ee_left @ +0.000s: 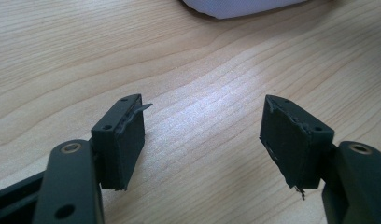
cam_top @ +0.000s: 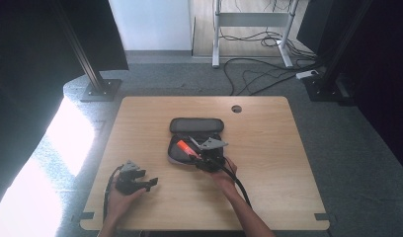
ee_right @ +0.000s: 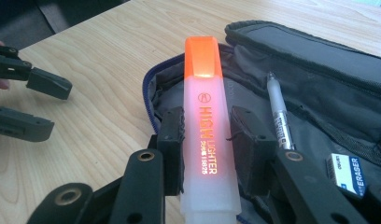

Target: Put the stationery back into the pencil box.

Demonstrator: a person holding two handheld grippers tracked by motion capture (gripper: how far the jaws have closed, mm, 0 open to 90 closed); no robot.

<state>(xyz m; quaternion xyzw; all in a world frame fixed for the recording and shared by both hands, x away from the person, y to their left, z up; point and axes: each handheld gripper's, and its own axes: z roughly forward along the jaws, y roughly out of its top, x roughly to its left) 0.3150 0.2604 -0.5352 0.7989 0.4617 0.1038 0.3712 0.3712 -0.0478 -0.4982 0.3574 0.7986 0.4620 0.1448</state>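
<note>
Gripping highlighter (ee_right: 205, 126) over case (ee_right: 319, 70) edge.

Daylight blows out the floor (cam_top: 36, 163) at my left, the room's edges stay dark, and my close-up views are soft.

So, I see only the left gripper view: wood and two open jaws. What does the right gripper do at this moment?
Observer: The right gripper is shut on an orange highlighter, above an open pencil case.
Operator: Is something already inside this case?
Observer: Yes, a pen lies in it, and an eraser beside that.
Operator: And where is my left gripper compared to the case?
Observer: In the high view the left gripper sits near the table's front edge, to the left of the case and apart from it, jaws open with nothing between them.
</note>
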